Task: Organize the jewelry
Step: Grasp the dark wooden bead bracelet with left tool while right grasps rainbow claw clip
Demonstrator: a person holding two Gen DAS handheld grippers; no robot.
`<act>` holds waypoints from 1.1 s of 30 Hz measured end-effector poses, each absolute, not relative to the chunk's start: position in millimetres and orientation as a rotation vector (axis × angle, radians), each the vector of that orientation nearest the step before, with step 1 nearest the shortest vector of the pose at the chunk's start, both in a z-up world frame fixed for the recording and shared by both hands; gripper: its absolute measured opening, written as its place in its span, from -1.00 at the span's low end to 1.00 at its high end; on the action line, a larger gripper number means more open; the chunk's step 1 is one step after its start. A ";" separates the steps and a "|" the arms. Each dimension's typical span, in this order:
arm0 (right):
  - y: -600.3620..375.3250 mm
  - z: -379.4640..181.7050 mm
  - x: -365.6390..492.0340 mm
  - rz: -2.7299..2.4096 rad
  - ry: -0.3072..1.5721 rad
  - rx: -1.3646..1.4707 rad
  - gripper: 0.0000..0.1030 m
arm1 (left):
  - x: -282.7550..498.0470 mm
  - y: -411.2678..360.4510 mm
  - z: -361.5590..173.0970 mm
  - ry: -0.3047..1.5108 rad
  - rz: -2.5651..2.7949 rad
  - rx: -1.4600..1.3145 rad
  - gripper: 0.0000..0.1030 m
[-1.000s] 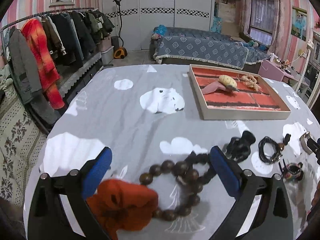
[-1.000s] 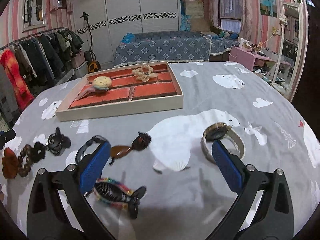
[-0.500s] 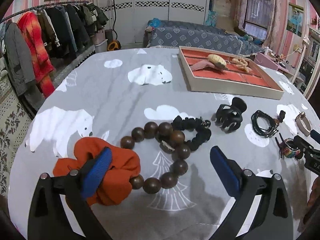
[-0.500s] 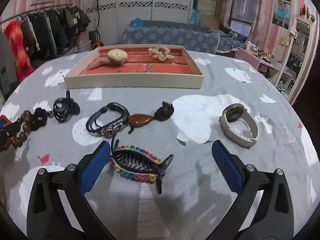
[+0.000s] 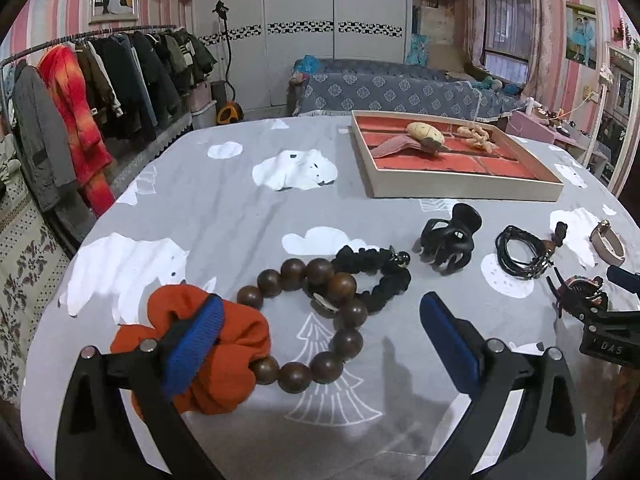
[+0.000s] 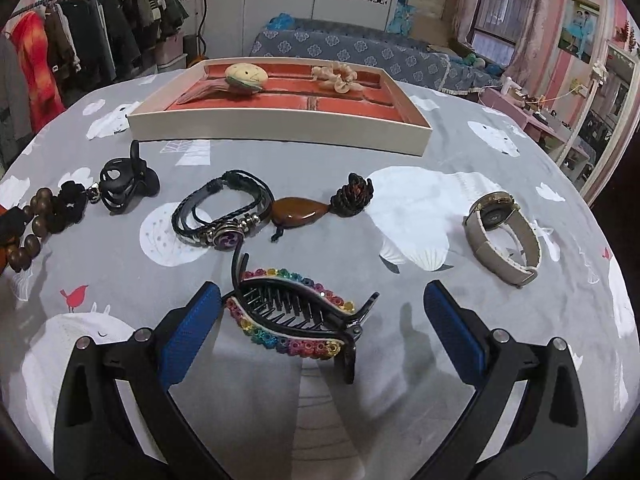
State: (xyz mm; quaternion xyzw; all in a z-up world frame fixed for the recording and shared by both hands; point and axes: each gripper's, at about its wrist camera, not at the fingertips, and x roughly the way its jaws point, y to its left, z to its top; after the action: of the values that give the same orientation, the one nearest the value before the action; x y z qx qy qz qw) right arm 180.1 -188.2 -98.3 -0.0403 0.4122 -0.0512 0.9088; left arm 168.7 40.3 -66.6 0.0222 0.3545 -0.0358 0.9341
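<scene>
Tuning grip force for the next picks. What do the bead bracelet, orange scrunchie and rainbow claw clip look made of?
Bead bracelet: likely polished wood, dark brown with soft highlights. Orange scrunchie: soft matte fabric, gathered in folds. Rainbow claw clip: black teeth look like hard glossy plastic; the coloured rings along its edges could be beads or rhinestones, unclear.

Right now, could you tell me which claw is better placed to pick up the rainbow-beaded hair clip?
The right claw: it is open and the rainbow-beaded black hair clip lies between its blue pads. The left claw is open over the brown wooden bead bracelet.
</scene>
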 end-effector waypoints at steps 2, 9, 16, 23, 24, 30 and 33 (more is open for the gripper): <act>-189.1 -97.9 179.6 -0.109 0.847 -0.080 0.92 | 166.1 39.2 -64.5 0.705 -0.070 0.051 0.84; -189.3 -98.3 180.7 -0.110 0.856 -0.082 0.92 | 159.6 27.1 -59.6 0.622 -0.105 0.099 0.79; -188.4 -98.8 181.1 -0.111 0.862 -0.090 0.92 | 186.7 27.3 -88.2 0.796 -0.092 0.086 0.44; -178.5 -102.3 182.8 -0.081 0.877 -0.106 0.92 | 193.7 28.6 -96.1 0.835 -0.074 0.085 0.21; -176.9 -103.5 184.0 -0.082 0.883 -0.116 0.92 | 194.2 29.1 -97.6 0.845 -0.074 0.084 0.17; -177.2 -106.9 187.0 -0.077 0.901 -0.111 0.91 | 196.8 33.1 -101.5 0.877 -0.084 0.058 0.10; -179.3 -106.3 186.4 -0.070 0.898 -0.098 0.88 | 196.4 33.1 -102.6 0.888 -0.102 0.050 -0.20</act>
State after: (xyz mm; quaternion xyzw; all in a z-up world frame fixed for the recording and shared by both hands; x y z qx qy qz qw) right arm 186.4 -179.3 -106.3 -0.0473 0.4340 -0.0339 0.8990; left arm 196.4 33.1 -102.6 0.0243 0.4295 -0.0491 0.9014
